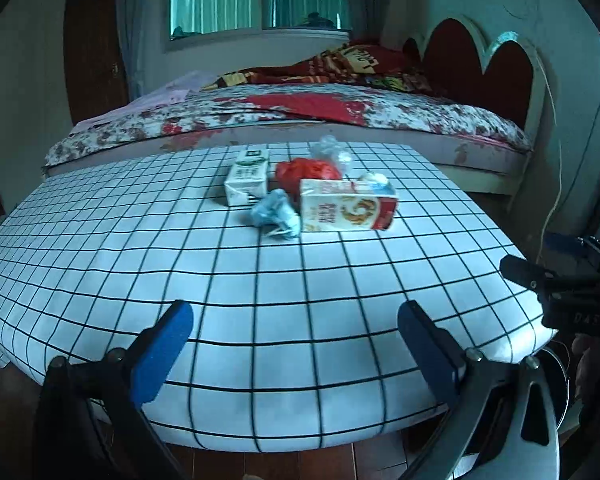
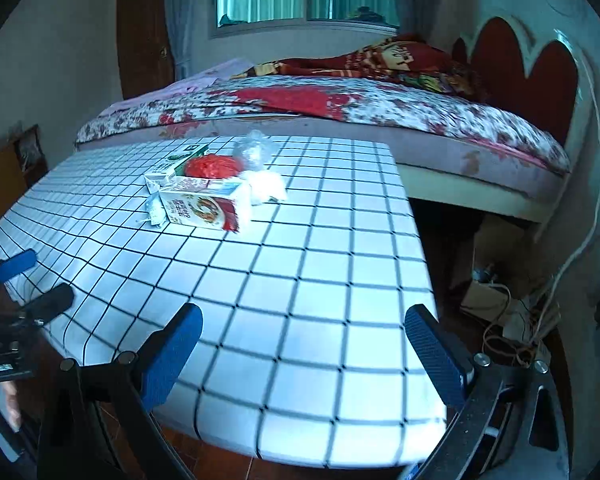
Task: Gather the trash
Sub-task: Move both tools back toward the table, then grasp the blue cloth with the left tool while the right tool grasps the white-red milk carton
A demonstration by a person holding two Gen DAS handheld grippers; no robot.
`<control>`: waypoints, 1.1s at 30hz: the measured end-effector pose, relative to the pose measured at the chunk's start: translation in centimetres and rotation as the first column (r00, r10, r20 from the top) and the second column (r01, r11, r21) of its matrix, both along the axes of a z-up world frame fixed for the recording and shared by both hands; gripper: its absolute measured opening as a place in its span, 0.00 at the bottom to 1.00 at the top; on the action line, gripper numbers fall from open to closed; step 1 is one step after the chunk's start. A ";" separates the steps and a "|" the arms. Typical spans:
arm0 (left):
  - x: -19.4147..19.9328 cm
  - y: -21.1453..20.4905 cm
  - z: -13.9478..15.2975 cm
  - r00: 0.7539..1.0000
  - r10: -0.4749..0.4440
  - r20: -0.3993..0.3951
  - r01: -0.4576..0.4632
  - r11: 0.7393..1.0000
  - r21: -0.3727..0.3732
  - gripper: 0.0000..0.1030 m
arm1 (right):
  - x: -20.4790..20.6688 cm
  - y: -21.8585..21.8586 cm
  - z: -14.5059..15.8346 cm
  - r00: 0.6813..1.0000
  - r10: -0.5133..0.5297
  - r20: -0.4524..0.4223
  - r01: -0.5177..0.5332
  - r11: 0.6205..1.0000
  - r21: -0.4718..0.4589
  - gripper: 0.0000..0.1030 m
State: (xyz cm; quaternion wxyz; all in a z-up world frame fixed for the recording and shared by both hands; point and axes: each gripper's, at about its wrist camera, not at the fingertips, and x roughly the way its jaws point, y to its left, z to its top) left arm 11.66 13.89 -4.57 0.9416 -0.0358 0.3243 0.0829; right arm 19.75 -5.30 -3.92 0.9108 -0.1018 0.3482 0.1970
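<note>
A pile of trash lies on the far half of the checked table [image 1: 260, 304]: a red-and-white carton [image 1: 346, 210] on its side, a green-and-white carton [image 1: 247, 178], a red crumpled bag [image 1: 308, 172], a blue crumpled wad [image 1: 274, 212], clear plastic [image 1: 330, 152] and white tissue [image 2: 266, 188]. The red-and-white carton [image 2: 206, 208], red bag [image 2: 210, 166] and clear plastic [image 2: 254, 152] also show in the right wrist view. My left gripper [image 1: 296, 316] is open and empty above the table's near edge. My right gripper [image 2: 304, 320] is open and empty over the table's near right part.
A bed [image 1: 300, 112] with a floral cover stands right behind the table. Cables and boxes [image 2: 512, 312] lie on the floor to the table's right. The other gripper [image 1: 560, 288] shows at the right edge of the left wrist view.
</note>
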 end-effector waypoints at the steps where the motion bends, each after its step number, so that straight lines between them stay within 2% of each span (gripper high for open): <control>1: 0.0 0.8 0.0 1.000 0.015 0.000 -0.015 1.000 -0.007 0.99 | 0.7 1.1 -0.2 1.000 0.017 -0.005 -0.017 1.000 -0.004 0.99; 8: 1.0 4.1 -0.4 0.997 0.072 -0.015 -0.073 0.997 -0.021 0.99 | 5.1 7.1 -1.5 0.993 0.100 -0.059 -0.102 0.994 -0.026 0.99; 18: 4.0 6.1 -1.8 0.995 0.080 -0.051 -0.083 0.995 -0.047 0.99 | 11.4 11.3 -3.0 0.978 0.180 -0.110 -0.183 0.983 -0.018 0.99; 20: 4.4 6.2 -2.1 0.995 0.076 -0.058 -0.079 0.995 -0.057 0.99 | 11.5 11.9 -3.3 0.965 0.229 -0.131 -0.229 0.973 0.017 0.96; 23: 4.6 6.4 -2.5 0.994 0.082 -0.069 -0.086 0.995 -0.053 0.99 | 10.0 12.5 -3.3 0.937 0.315 -0.153 -0.308 0.949 0.069 0.86; 25: 4.4 7.1 -2.7 0.992 0.104 -0.076 -0.109 0.992 -0.067 0.99 | 7.9 12.7 -3.1 0.899 0.407 -0.161 -0.392 0.913 0.113 0.85; 26: 4.4 7.5 -2.8 0.990 0.115 -0.078 -0.120 0.990 -0.069 0.99 | 7.0 12.9 -3.1 0.890 0.431 -0.148 -0.420 0.902 0.101 0.85; 27: 4.4 8.0 -2.9 0.987 0.141 -0.082 -0.147 0.987 -0.060 0.99 | 6.6 13.0 -3.0 0.887 0.440 -0.141 -0.431 0.898 0.092 0.85; 30: 4.6 9.0 -3.1 0.982 0.164 -0.099 -0.171 0.983 -0.070 0.99 | 7.7 13.6 -3.3 0.921 0.372 -0.119 -0.371 0.928 0.028 0.85; 33: 5.0 9.5 -3.1 0.980 0.169 -0.108 -0.176 0.983 -0.054 0.99 | 9.7 14.7 -3.9 0.916 0.367 -0.161 -0.364 0.930 0.048 0.84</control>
